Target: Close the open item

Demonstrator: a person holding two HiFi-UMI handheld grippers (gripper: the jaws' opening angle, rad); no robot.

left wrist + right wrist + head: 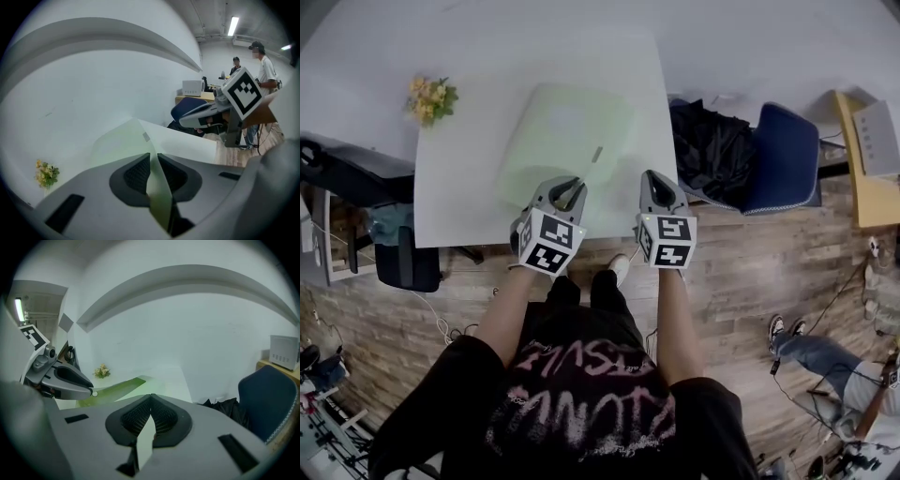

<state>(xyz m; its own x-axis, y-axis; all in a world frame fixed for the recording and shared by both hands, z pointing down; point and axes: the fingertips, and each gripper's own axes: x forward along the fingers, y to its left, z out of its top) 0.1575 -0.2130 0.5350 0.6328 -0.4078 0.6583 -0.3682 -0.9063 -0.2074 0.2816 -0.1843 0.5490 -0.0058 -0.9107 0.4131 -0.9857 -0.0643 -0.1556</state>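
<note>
Left gripper [153,155]: jaws slightly spread, near edge of pale green folder [567,131] loosely between them. Right gripper [151,396]: jaws pressed together, empty, just beside folder. Advised: lower cover flat, then press along the edge. White tabletop [459,202], flower sprig [430,98]; blue chair [783,155], wood floor [750,267].

The left claw [571,186] gapes slightly; right claw [655,179] closed.

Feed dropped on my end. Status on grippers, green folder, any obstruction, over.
Left gripper jaws slightly apart, green folder edge between them. Right gripper jaws together, empty. Folder on white table, closure unclear. Nothing blocking.
</note>
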